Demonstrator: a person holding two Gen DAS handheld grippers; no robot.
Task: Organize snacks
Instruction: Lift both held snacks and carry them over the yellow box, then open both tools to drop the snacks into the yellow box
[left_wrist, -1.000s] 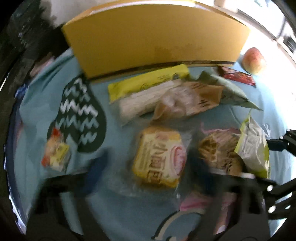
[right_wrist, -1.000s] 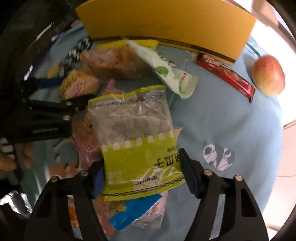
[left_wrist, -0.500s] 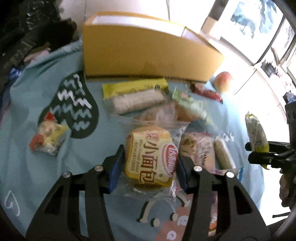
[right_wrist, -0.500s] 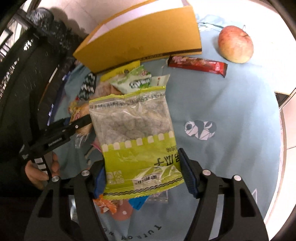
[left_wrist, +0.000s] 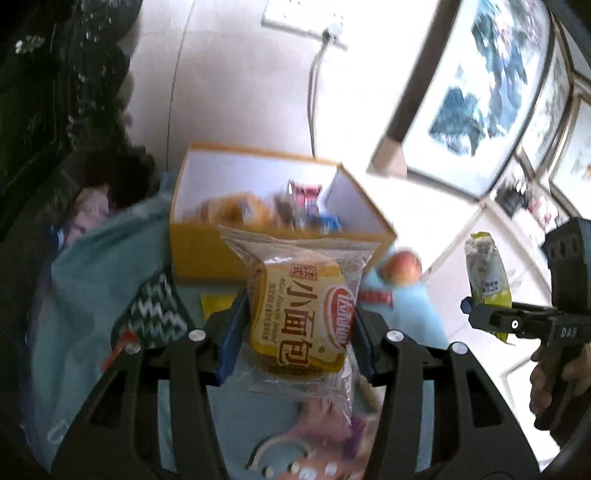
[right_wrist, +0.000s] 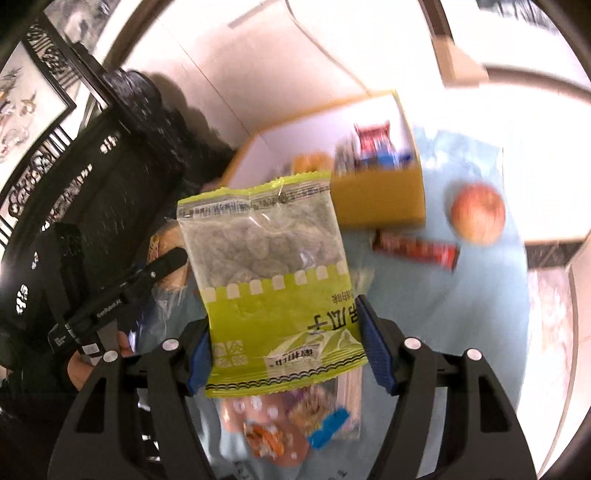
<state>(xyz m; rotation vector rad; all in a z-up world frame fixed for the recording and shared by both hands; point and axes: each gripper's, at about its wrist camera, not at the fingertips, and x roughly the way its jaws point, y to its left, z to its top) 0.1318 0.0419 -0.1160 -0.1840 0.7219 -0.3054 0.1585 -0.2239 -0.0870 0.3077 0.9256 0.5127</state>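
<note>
Yellow-printed film catches the light as the clear-wrapped small bread bun (left_wrist: 299, 314) comes up off the pale blue patterned cloth (left_wrist: 92, 295), pinched at its sides between the blue pads of the left gripper (left_wrist: 295, 328); a second ago that same bun lay flat among the other packets. Beside it, the right gripper (right_wrist: 288, 347) has likewise risen, its jaws clamped across the lower edge of the lime-green and clear bag of melon seeds (right_wrist: 269, 266), which now hangs in the air where it earlier rested on the heap. With both packets lifted, the open yellow cardboard box (left_wrist: 207, 251) shows its white inside for the first time, with several wrappers already lying in it. That suggests the picking-up is done for this pair and the carry toward the box is under way. A red apple (right_wrist: 478, 214) and a long red snack bar (right_wrist: 415, 249) sit on the cloth just beside the box, and a few loose packets (right_wrist: 295, 424) remain below the grippers, so more sorting seems left.
</note>
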